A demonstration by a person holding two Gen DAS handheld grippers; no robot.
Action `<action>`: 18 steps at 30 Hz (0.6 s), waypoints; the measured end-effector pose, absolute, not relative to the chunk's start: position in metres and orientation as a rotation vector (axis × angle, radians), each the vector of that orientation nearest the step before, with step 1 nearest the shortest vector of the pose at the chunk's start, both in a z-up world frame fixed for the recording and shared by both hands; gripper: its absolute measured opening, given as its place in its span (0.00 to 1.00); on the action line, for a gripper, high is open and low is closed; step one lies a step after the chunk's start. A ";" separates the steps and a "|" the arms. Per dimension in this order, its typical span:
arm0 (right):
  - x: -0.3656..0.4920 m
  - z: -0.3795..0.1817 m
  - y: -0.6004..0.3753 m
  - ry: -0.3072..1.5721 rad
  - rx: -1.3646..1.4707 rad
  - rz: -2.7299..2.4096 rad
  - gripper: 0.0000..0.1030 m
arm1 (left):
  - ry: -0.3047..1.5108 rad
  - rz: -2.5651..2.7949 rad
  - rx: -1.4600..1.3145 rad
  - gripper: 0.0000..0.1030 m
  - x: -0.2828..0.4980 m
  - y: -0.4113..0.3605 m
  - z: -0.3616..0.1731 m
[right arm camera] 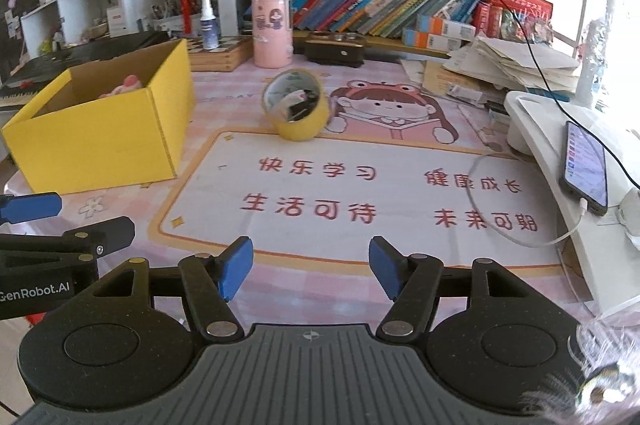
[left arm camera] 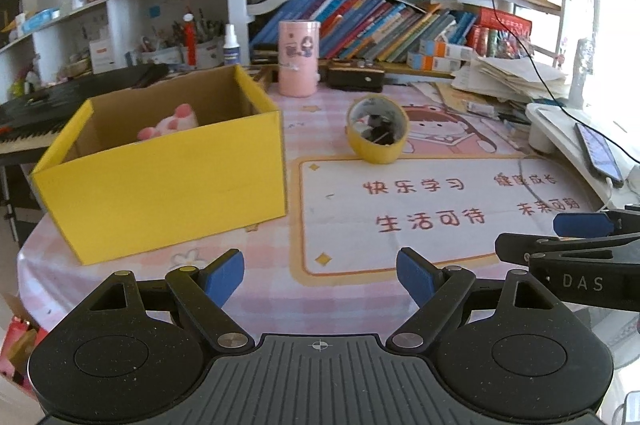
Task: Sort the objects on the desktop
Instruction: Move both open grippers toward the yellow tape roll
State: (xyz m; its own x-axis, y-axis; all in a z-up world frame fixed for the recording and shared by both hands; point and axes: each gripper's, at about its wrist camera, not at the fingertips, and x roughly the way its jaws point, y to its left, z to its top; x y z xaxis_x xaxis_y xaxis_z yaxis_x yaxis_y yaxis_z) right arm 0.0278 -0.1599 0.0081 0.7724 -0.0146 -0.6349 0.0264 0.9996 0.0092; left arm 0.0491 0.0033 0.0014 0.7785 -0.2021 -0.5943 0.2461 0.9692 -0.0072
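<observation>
1. Bookshelves crowded with books and trinkets rise behind a desk (right arm camera: 400,277) covered by a pink cartoon mat, so sorting has to happen on the bare middle.
2. Both tongs hang over the desk's near edge: the left tongs (left arm camera: 320,275) stand wide apart with nothing between them, and the right tongs (right arm camera: 310,269) are also parted and empty, which looks like readiness to reach.
3. Ahead of them, near the middle of the desk, a roll of yellow tape (right arm camera: 297,109) stands on its rim, apart from everything, probably the next thing to sort.
4. At the desk's left edge sits an open yellow box (left arm camera: 168,169) with a pink plush toy (left arm camera: 172,123) already inside, evidently the collecting place.
5. Along the right edge a phone (right arm camera: 585,171) lies plugged in on a white stand, likely charging.
</observation>
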 end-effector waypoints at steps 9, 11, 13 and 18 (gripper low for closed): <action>0.047 0.007 -0.189 0.702 0.029 -0.040 0.61 | 0.645 -0.269 0.091 0.83 0.068 -0.027 -0.001; 0.052 0.007 -0.195 0.704 0.028 -0.040 0.61 | 0.647 -0.270 0.092 0.83 0.073 -0.033 -0.001; 0.058 0.007 -0.201 0.706 0.027 -0.039 0.61 | 0.648 -0.271 0.092 0.83 0.078 -0.039 -0.002; 0.072 0.007 -0.217 0.711 0.021 -0.042 0.61 | 0.656 -0.278 0.092 0.83 0.092 -0.056 -0.004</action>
